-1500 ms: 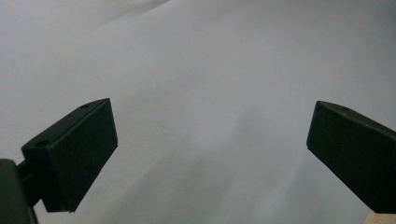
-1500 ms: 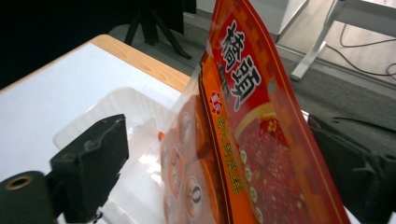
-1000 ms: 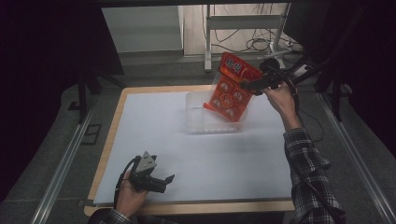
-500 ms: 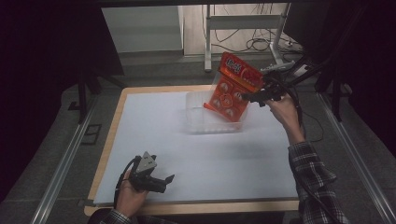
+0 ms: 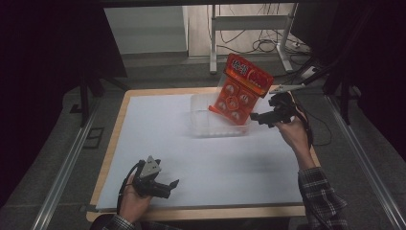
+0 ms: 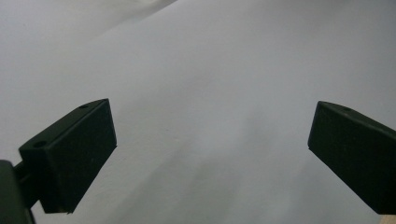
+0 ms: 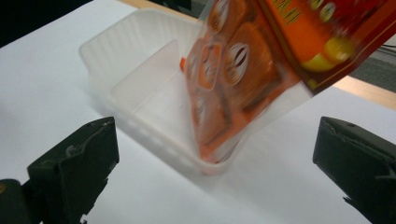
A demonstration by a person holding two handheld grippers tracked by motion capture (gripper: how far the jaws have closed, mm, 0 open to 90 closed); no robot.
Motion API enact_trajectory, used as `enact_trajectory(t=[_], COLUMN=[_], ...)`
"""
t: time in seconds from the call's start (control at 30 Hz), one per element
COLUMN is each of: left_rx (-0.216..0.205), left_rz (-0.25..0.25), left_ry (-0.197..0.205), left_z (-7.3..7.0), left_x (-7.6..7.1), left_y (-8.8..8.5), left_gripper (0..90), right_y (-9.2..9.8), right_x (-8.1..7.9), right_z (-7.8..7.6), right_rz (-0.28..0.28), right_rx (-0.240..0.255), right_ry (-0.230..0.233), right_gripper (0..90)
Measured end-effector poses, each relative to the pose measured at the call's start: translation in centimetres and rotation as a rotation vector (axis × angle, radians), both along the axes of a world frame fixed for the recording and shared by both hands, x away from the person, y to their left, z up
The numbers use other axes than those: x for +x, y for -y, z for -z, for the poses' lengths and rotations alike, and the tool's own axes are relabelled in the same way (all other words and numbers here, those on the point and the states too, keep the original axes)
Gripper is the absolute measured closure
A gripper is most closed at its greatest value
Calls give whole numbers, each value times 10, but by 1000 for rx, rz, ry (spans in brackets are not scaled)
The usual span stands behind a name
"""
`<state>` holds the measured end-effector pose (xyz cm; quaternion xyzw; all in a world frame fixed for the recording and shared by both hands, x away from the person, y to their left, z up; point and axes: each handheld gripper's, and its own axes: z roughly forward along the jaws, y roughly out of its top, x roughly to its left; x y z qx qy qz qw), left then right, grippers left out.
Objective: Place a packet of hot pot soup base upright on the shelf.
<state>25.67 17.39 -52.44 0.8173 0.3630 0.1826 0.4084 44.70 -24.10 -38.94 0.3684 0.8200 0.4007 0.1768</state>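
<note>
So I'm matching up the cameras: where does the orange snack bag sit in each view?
High view: orange snack bag upper centre-right, leaning in the clear tray.
Right gripper view: top centre-right, lower end inside the tray, beyond the open right claw.
Left gripper view: white table cover.
Shared landmark: the clear tray.

Dim high view; bright, slightly blurred close-ups.

Lab or recording studio, not home. Wooden tabletop (image 5: 111,143) under white sheet (image 5: 201,158), black curtains (image 5: 43,57) around (dim light), metal floor rails (image 5: 67,167), loose cables (image 5: 265,45) beside metal stand legs (image 5: 213,38) behind.
</note>
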Motion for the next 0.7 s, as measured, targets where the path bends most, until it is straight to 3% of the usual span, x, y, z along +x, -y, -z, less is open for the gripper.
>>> enact_trajectory(t=[0.3,0.7], left_rx=[5,0], left_rz=[2,7], left_ry=[2,9], left_z=[0,0], left_x=[0,-1], left_y=[0,-1], left_gripper=[8,8], right_y=[4,15], right_x=[-25,-64], right_z=[16,38], right_rz=[-36,-21], right_rx=[-5,11], right_ry=[-13,-30], right_gripper=[9,7])
